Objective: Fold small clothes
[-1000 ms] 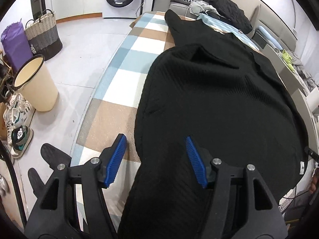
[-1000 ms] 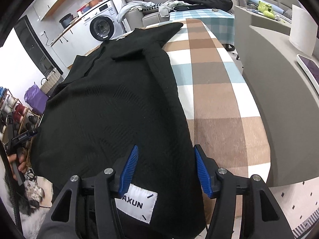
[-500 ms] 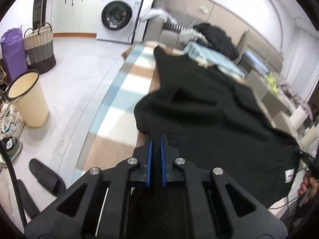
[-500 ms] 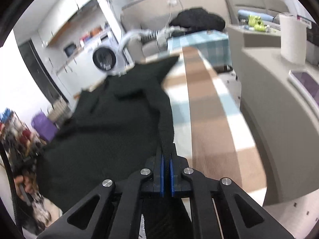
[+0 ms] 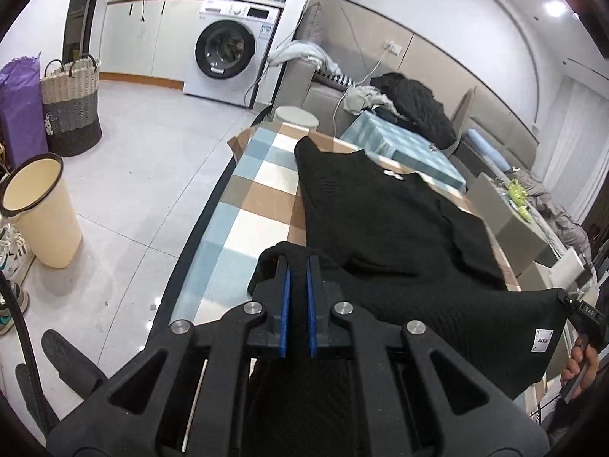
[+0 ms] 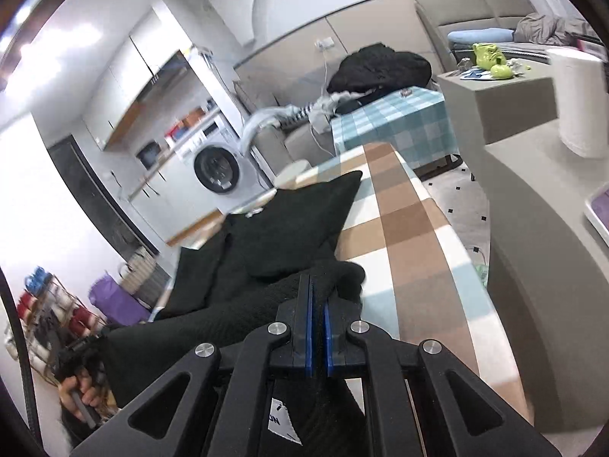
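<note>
A black knit garment (image 5: pixel 388 224) lies lengthwise on the checked table (image 5: pixel 259 198). My left gripper (image 5: pixel 297 285) is shut on its near left hem corner and holds it lifted above the table. My right gripper (image 6: pixel 318 304) is shut on the near right hem corner of the garment (image 6: pixel 289 236), also lifted. The near hem hangs stretched between the two grippers, with a white label (image 5: pixel 543 341) near the right corner. The far part still rests flat on the table (image 6: pixel 403 236).
A cream bin (image 5: pixel 38 209), a woven basket (image 5: pixel 70 103) and shoes stand on the floor at left. A washing machine (image 5: pixel 228 61) is at the back. A grey counter (image 6: pixel 540 228) with a paper roll (image 6: pixel 578 103) runs along the right.
Both grippers were open over the near hem one second ago. They have shut on the two hem corners and lifted them up and forward off the table.
</note>
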`<action>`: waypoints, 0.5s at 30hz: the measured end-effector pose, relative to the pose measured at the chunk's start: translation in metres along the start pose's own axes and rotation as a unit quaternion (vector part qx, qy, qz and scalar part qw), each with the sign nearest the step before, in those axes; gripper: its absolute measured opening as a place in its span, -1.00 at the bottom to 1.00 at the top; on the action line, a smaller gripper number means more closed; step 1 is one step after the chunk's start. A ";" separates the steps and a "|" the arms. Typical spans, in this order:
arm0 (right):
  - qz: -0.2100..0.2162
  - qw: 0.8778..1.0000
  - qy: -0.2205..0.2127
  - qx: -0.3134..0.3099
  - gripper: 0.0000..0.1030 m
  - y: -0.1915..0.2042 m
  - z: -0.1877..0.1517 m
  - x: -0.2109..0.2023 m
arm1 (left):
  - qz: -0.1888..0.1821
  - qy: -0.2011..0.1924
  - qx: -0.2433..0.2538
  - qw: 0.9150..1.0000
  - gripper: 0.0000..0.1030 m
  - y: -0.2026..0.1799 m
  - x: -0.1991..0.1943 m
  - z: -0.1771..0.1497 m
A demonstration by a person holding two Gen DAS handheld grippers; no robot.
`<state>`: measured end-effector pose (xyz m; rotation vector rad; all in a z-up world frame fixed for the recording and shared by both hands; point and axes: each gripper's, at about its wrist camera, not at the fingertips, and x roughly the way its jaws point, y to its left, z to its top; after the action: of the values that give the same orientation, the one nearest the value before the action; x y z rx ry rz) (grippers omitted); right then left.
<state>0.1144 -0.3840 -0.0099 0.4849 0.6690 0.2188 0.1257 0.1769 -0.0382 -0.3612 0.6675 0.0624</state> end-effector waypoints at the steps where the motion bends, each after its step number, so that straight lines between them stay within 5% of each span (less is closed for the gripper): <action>1: -0.001 1.000 0.007 0.002 -0.92 -0.002 0.005 0.010 | 0.004 0.005 -0.001 1.000 -0.90 0.001 0.011 0.003; 5: -0.020 0.998 0.052 0.009 -0.84 -0.016 0.017 0.058 | 0.012 0.046 -0.021 0.999 -0.86 0.010 0.053 0.005; 7: -0.041 0.996 0.083 0.016 -0.60 -0.026 0.015 0.076 | 0.026 0.064 -0.018 0.997 -0.42 0.012 0.063 0.000; 9: -0.034 0.994 0.097 0.025 0.07 -0.034 0.011 0.083 | 0.024 0.067 -0.018 0.997 0.10 0.015 0.067 -0.007; 15: -0.014 0.992 0.128 -0.010 0.14 -0.031 -0.006 0.106 | 0.015 0.101 -0.009 0.995 0.17 0.015 0.094 -0.018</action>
<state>0.1928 -0.3721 -0.0866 0.4310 0.9231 0.2633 0.1861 0.1789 -0.1136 -0.3771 0.8724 0.0608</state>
